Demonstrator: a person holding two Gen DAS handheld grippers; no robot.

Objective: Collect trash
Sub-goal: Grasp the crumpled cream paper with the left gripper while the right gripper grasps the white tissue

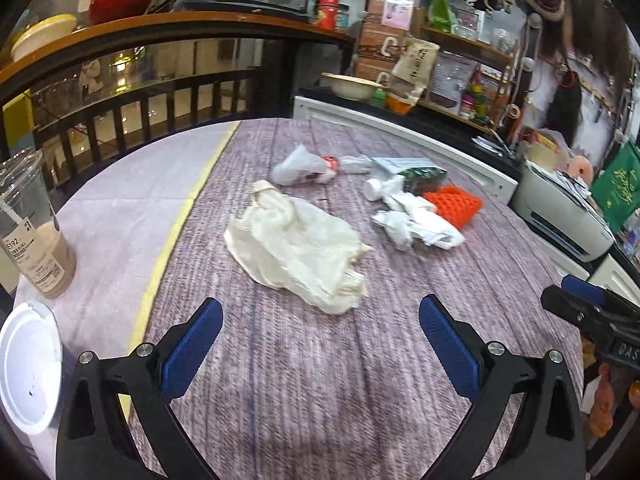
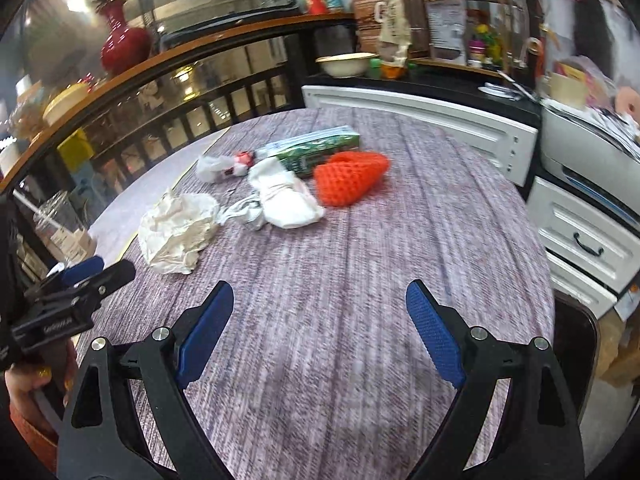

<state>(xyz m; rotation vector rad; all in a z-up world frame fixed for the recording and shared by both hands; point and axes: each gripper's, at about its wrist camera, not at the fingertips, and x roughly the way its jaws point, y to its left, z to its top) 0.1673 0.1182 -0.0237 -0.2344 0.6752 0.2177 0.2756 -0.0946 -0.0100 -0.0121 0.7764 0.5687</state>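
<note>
Trash lies on the round table (image 1: pixel 320 360): a crumpled cream paper bag (image 1: pixel 300 244) (image 2: pixel 176 228), white crumpled tissues (image 1: pixel 408 212) (image 2: pixel 284 200), an orange foam net (image 1: pixel 454 204) (image 2: pixel 350 178), a green carton (image 1: pixel 420 174) (image 2: pixel 316 150) and a clear wrapper with a red bit (image 1: pixel 304 168) (image 2: pixel 224 166). My left gripper (image 1: pixel 320 320) stands open just short of the paper bag, nothing between its fingers. My right gripper (image 2: pixel 320 308) is open too, over bare tabletop in front of the tissues. Each gripper shows at the edge of the other's view.
A plastic cup with a milky drink (image 1: pixel 34 236) and a white lid (image 1: pixel 28 368) stand at the table's left edge. White cabinets (image 2: pixel 580 240) and a printer (image 1: pixel 560 216) flank the right side. A dark railing (image 1: pixel 140 96) runs behind.
</note>
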